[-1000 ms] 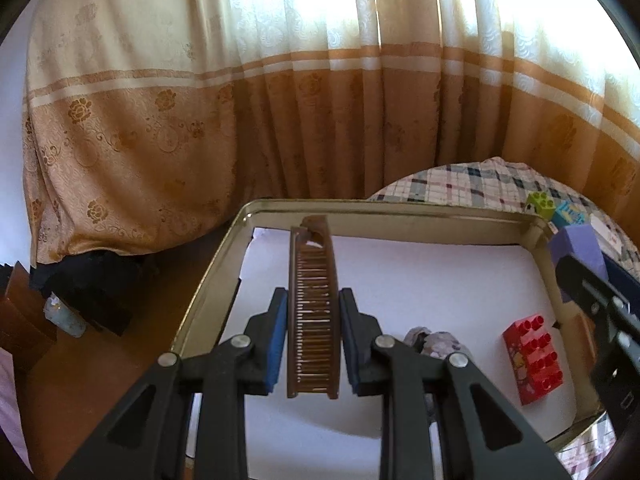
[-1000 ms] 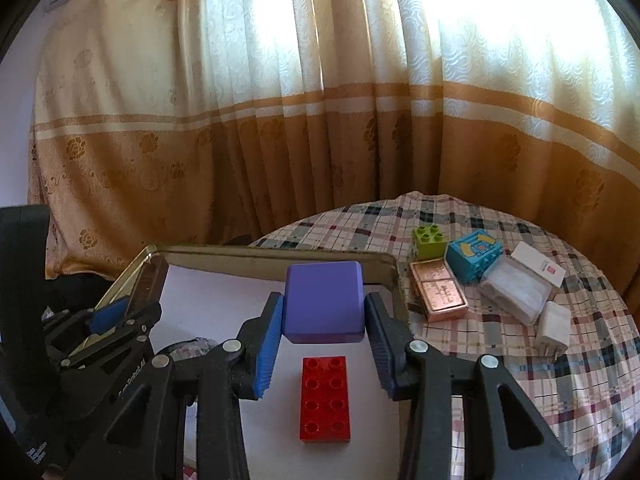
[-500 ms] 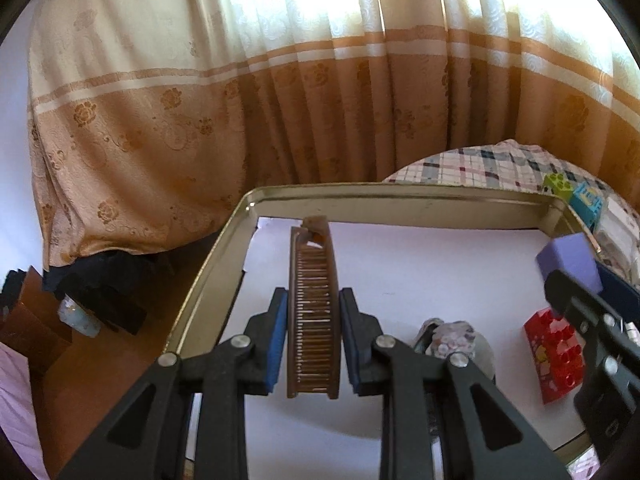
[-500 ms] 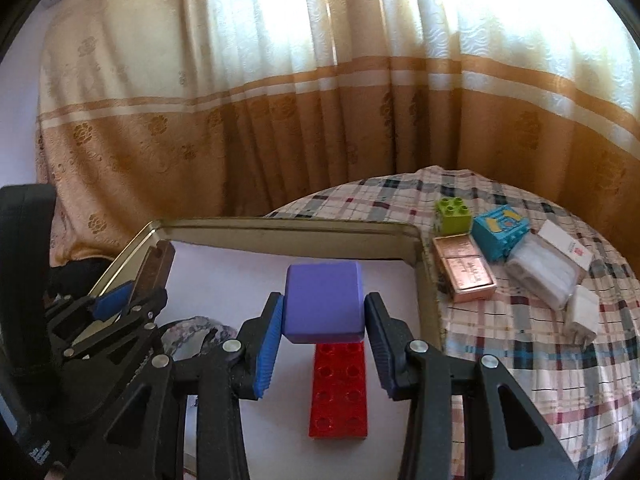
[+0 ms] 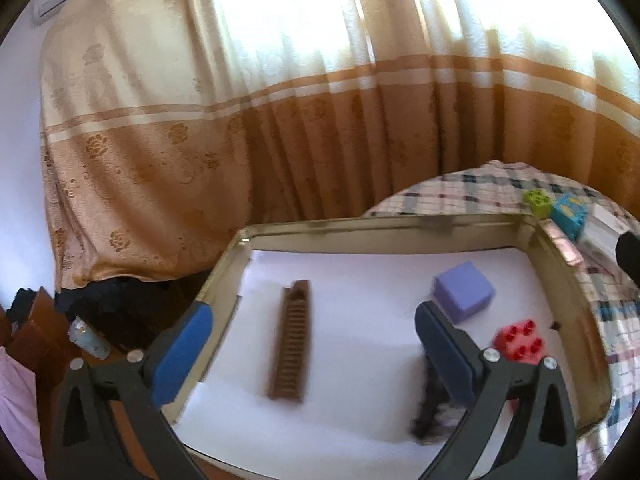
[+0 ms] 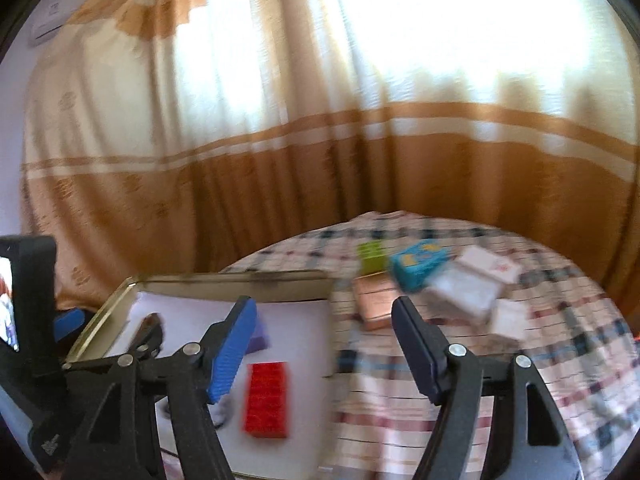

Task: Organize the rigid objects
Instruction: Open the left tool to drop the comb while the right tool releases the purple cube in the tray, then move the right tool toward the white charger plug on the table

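A brown comb (image 5: 291, 344) lies flat on the white liner of a metal tray (image 5: 360, 226). My left gripper (image 5: 308, 344) straddles it, jaws opening wide, pads clear of it. A purple cube (image 5: 464, 296) rests on the liner to the right, with a red brick (image 5: 519, 339) nearer. In the right wrist view my right gripper (image 6: 324, 344) has its jaws opening, with nothing between them. The purple cube (image 6: 260, 338) peeks out behind its left finger (image 6: 232, 352), and the red brick (image 6: 267, 399) lies below.
On the checked tablecloth (image 6: 520, 380) right of the tray (image 6: 240, 280) sit a green block (image 6: 370, 258), a teal block (image 6: 420, 266), a copper tin (image 6: 374, 300) and white boxes (image 6: 464, 292). A dark patterned item (image 5: 430, 412) lies in the tray. A curtain hangs behind.
Both grippers opened. The left let go of the comb, which now lies on the liner. The right released the purple cube into the tray and swung right toward the tablecloth.
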`<act>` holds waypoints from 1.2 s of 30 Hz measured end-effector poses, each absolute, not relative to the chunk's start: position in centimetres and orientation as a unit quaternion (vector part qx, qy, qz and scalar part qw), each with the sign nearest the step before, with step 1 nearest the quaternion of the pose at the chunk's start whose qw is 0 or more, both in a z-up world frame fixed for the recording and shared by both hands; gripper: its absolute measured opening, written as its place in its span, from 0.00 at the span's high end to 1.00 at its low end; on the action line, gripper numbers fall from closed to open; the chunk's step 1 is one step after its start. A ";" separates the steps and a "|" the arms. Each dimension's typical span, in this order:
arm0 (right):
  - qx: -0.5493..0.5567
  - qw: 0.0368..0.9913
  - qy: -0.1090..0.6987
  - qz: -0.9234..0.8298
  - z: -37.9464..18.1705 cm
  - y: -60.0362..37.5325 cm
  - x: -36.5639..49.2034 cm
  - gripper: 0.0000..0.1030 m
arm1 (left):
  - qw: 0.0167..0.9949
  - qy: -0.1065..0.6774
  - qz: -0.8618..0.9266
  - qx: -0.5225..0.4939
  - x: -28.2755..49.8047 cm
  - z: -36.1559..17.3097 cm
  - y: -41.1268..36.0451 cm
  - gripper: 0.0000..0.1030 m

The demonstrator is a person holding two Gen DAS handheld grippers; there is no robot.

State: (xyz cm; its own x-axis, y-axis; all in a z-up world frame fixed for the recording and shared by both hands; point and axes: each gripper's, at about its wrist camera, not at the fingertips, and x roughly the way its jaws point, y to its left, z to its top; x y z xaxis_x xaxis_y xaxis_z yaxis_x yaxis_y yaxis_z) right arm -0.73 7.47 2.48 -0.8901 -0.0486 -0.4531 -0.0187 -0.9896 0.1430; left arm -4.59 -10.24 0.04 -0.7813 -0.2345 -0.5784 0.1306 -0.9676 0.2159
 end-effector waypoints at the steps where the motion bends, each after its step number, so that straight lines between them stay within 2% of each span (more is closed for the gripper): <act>1: 0.232 0.000 -0.072 -0.970 2.5 8.1 -0.5 0.30 | 0.090 -0.081 -0.942 0.313 -4.3 0.1 -9.9 0.00; 9: 0.249 -0.076 -0.095 -0.961 0.7 13.4 1.4 0.30 | 0.057 -0.079 -0.948 0.303 -2.6 0.1 -6.7 0.00; 23: 0.263 -0.111 -0.114 -0.952 0.1 17.3 3.5 0.30 | 0.029 -0.043 -0.956 0.289 -0.4 0.4 -4.7 0.01; 36: 0.278 -0.145 -0.121 -0.942 -0.2 20.0 4.3 0.30 | -0.005 -0.069 -0.959 0.277 1.4 0.1 -1.9 0.01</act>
State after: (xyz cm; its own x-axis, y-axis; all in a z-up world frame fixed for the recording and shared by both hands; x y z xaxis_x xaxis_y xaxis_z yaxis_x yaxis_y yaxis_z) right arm 4.27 19.98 -0.24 -0.8031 0.2066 -0.5589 -0.3407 -0.9287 0.1463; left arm 1.38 -1.87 0.09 -0.8470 -0.0279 -0.5308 -0.0486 -0.9904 0.1297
